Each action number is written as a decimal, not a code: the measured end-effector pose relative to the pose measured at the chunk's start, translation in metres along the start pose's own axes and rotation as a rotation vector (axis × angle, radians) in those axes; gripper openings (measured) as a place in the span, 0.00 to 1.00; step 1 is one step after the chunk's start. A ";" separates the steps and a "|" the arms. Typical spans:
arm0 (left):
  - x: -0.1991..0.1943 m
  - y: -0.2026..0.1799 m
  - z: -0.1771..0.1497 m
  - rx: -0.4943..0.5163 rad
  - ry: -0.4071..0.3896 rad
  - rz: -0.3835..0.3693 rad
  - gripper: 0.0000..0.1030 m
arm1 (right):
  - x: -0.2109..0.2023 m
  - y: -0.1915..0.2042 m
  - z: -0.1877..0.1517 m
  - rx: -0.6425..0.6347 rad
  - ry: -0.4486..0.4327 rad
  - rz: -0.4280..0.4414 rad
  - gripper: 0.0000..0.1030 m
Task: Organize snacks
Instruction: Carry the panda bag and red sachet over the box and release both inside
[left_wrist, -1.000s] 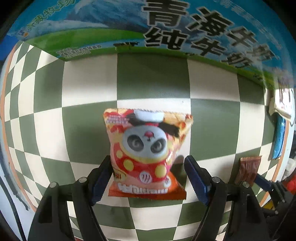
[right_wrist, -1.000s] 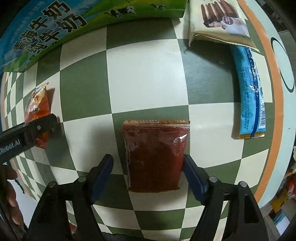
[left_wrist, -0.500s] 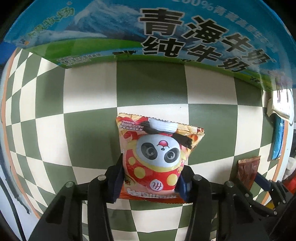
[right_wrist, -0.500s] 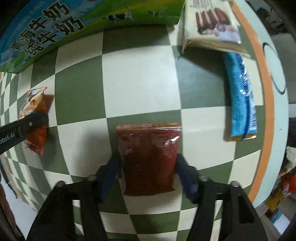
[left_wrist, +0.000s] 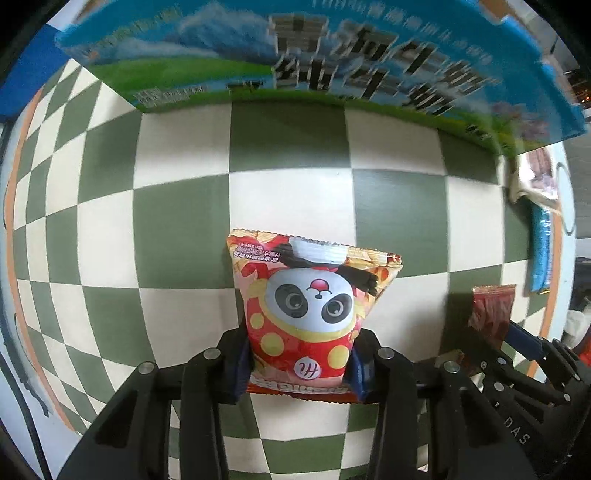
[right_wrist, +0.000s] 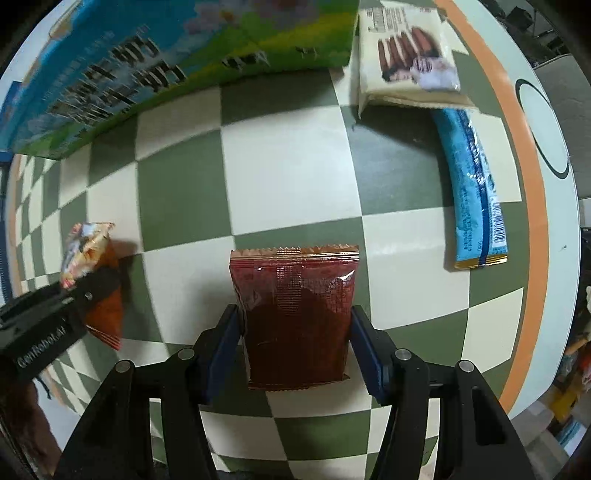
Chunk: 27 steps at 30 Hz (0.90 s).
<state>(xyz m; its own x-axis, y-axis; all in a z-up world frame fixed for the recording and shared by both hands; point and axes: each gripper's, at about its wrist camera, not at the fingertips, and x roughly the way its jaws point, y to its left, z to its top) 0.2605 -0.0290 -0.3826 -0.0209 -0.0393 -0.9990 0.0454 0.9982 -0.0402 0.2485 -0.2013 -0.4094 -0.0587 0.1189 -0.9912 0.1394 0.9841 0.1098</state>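
Red-and-yellow foil, printed with a panda face: that is the panda snack bag (left_wrist: 306, 317) between the fingers of my left gripper (left_wrist: 299, 369), whose jaws are closing on its lower sides and visibly pinching it in. The bag appears raised off the checked tablecloth (left_wrist: 177, 229), judging by the shadow beneath it in the right wrist view. My right gripper (right_wrist: 295, 347) clamps a dark red pouch (right_wrist: 295, 314) by both side edges, pads pressed flat against it.

Beyond these 2 items, a large blue-and-green milk carton box (left_wrist: 332, 70) stands across the far side of the cloth. To the right of it lie a cream biscuit pack (right_wrist: 406, 62) and, just beside that, a long blue sachet (right_wrist: 476, 192), neither held.

Assessment of progress: 2 snacks are secured, 1 per gripper, and neither is placed yet. At least 2 more remain loose on the table. I cannot tell from these views where the sorted items are meant to go; the box is a likely candidate. I judge the task early.
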 end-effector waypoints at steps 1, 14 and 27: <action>-0.008 -0.002 -0.002 0.003 -0.011 -0.008 0.37 | -0.007 0.001 0.000 0.000 -0.010 0.012 0.60; -0.147 0.010 0.036 0.016 -0.225 -0.171 0.36 | -0.149 0.022 0.021 -0.039 -0.203 0.214 0.60; -0.170 0.045 0.188 -0.042 -0.266 -0.086 0.37 | -0.202 0.046 0.163 -0.012 -0.314 0.220 0.60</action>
<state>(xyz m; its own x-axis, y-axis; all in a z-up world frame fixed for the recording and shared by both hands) 0.4543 0.0140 -0.2177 0.2407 -0.1291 -0.9620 0.0135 0.9915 -0.1297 0.4282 -0.2013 -0.2167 0.2776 0.2827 -0.9181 0.1037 0.9413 0.3212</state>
